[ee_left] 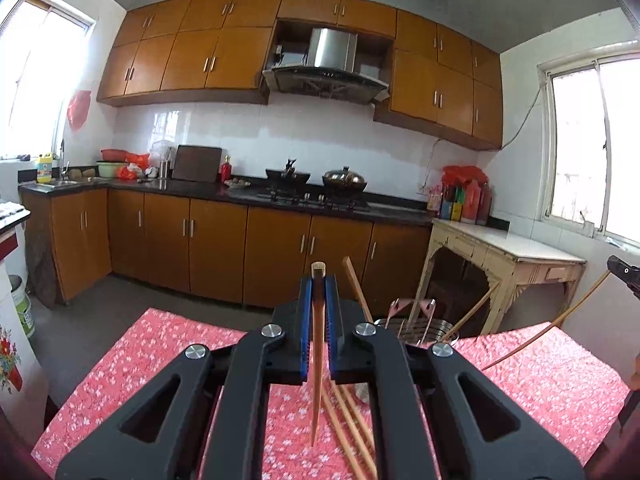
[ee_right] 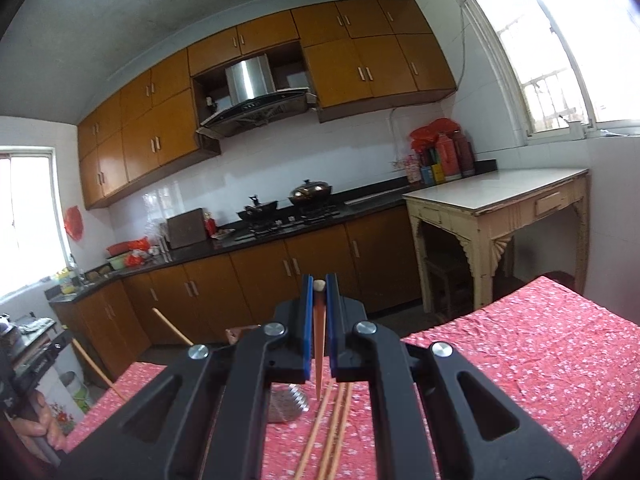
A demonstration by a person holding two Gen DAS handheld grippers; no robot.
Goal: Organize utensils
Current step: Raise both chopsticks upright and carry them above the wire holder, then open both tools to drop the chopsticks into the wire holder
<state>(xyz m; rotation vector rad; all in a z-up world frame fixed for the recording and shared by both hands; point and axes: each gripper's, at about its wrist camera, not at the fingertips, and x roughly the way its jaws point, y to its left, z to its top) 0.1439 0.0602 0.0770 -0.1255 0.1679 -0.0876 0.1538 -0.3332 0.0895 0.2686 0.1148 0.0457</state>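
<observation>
Chopsticks [ee_right: 324, 432], three of them, lie loose on the red floral surface [ee_right: 540, 360] beneath both tongs. Left tongs [ee_left: 319, 280] are clenched on one upright chopstick [ee_left: 317, 344]; right tongs [ee_right: 319, 280] grip one chopstick [ee_right: 319, 344] likewise. At two o'clock from the left tongs stands one steel holder [ee_left: 424, 330] with utensils. Beyond, two pans [ee_left: 316, 178] sit on the stove.

Matt wooden chopsticks [ee_left: 344, 420] on printed cloth [ee_left: 160, 360]; shiny metal holder [ee_left: 432, 330]; glossy wood cabinets [ee_left: 192, 60], upper left.
</observation>
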